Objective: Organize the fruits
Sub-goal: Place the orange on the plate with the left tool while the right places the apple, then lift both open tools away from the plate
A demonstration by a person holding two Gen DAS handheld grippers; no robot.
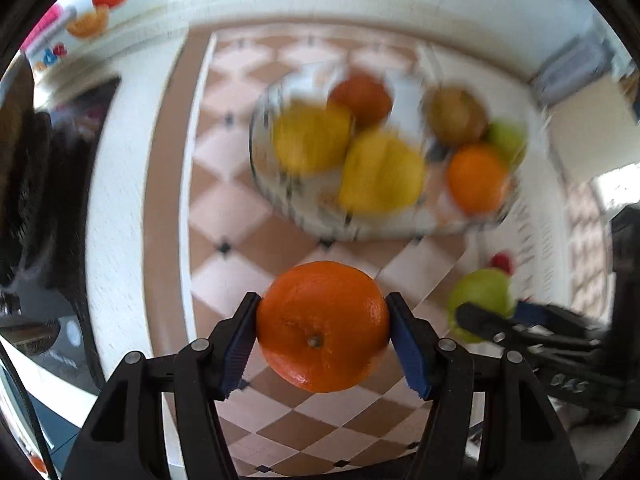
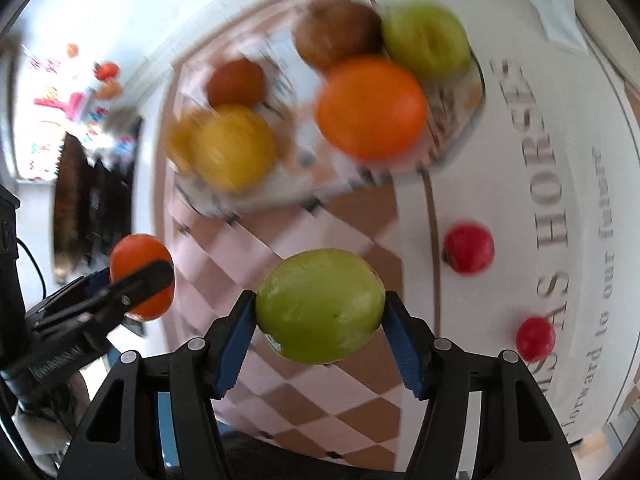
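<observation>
My left gripper (image 1: pixel 323 326) is shut on an orange (image 1: pixel 323 344) and holds it above the checkered cloth, short of the glass bowl (image 1: pixel 264 176). My right gripper (image 2: pixel 320 306) is shut on a green apple (image 2: pixel 320 306), also short of the bowl (image 2: pixel 474 120). The bowl holds two yellow fruits (image 1: pixel 380 172), an orange (image 1: pixel 476 178), a dark orange fruit (image 1: pixel 360 98), a brown fruit (image 1: pixel 456 116) and a green apple (image 1: pixel 508 138). Each gripper shows in the other's view: the right one (image 1: pixel 480 312) with its apple, the left one (image 2: pixel 140 280) with its orange.
Two small red fruits (image 2: pixel 468 248) (image 2: pixel 534 338) lie on the white lettered cloth to the right of the bowl. A dark chair or cabinet (image 1: pixel 36 184) stands beyond the table's left edge. A box printed with fruit pictures (image 1: pixel 92 12) is at the far left.
</observation>
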